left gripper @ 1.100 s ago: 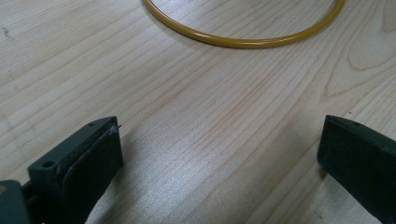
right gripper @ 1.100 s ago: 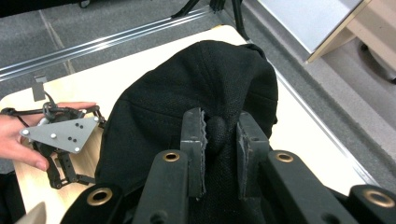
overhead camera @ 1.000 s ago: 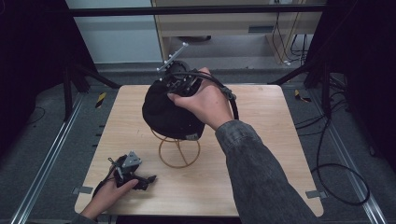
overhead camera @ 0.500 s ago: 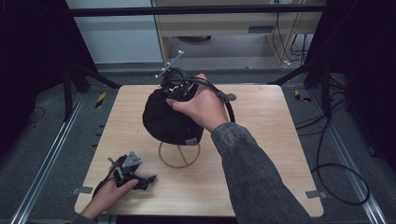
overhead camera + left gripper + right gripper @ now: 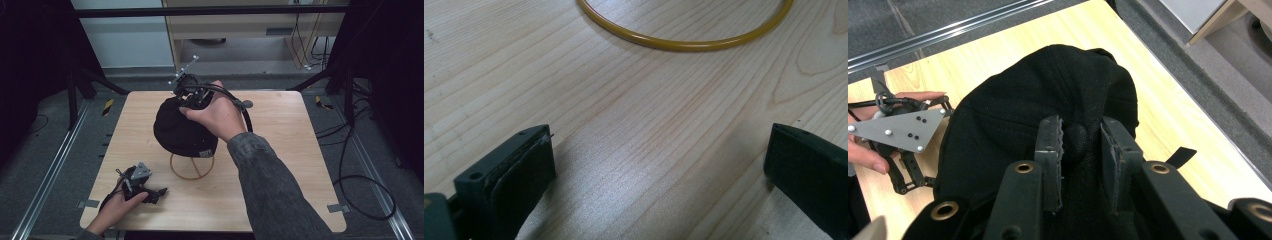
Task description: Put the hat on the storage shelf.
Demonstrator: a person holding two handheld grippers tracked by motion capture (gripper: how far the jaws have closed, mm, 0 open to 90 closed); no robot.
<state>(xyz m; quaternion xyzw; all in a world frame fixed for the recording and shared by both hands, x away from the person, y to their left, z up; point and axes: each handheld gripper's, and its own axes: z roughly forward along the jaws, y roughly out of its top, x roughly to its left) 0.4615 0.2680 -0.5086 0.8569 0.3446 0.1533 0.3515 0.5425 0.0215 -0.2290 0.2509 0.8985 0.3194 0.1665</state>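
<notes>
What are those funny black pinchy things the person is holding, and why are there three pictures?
Each hand holds a tool with two black jaws, a claw. One picture comes from a camera high above the wooden table. The other two come from small cameras riding on each claw. The right claw pinches a little fold on top of a black cap, and its jaws have just been opening a bit with the cloth between them. The cap sits on a yellow wire stand. The left claw rests low near the table's front corner, jaws wide apart, with nothing in them. Its camera sees the stand's yellow ring on the wood.
</notes>
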